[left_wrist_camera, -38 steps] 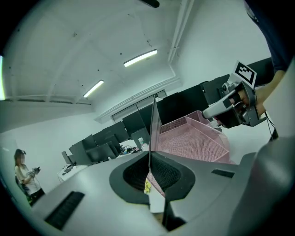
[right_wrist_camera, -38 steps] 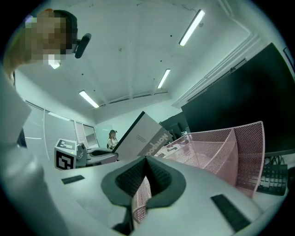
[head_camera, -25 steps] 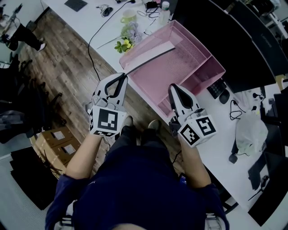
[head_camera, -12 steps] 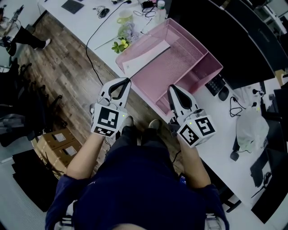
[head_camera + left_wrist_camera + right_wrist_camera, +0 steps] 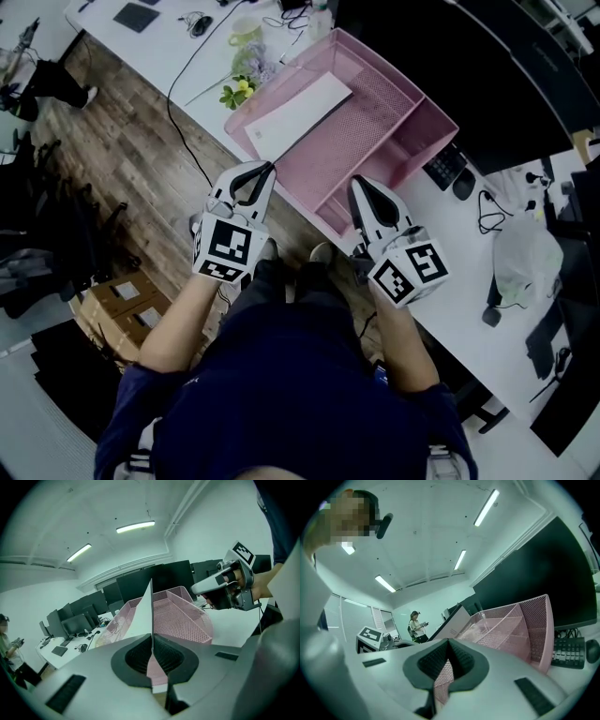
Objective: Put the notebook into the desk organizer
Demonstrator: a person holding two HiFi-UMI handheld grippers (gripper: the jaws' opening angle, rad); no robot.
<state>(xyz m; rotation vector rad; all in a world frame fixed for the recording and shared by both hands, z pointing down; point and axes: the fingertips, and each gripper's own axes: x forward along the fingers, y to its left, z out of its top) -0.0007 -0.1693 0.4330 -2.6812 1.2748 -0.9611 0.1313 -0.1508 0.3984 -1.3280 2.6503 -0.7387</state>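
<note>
The notebook (image 5: 302, 111) is a thin white one. It lies slanted over the large left compartment of the pink mesh desk organizer (image 5: 398, 77), with its near corner reaching out past the organizer's near-left rim. That corner is pinched in the left gripper (image 5: 266, 169), whose jaws are closed flat on the cover. In the left gripper view the notebook (image 5: 144, 616) rises edge-on from between the pads (image 5: 164, 649) towards the organizer beyond. From the right gripper view the notebook (image 5: 453, 620) is tilted, its far end higher than its near end. Whether that far edge touches the mesh floor cannot be told.

The right gripper (image 5: 360, 184) sits at the organizer's near wall, close to the divider that parts the large compartment from the narrower ones on the right. Its jaws are drawn together on the pink mesh wall, which shows between the pads (image 5: 461, 660). The two grippers are well apart, both at the near side of the organizer.

The organizer stands askew on a white table (image 5: 469, 281). Just beside its right corner lie a black keyboard (image 5: 441, 169) and a mouse (image 5: 464, 185), with a large dark monitor (image 5: 487, 66) beyond them. A small bunch of yellow flowers (image 5: 238, 92) lies at its far-left corner. A pale bag (image 5: 520, 264) rests further right. Left of the table is a wooden floor (image 5: 131, 159) with cardboard boxes (image 5: 122, 295).
</note>
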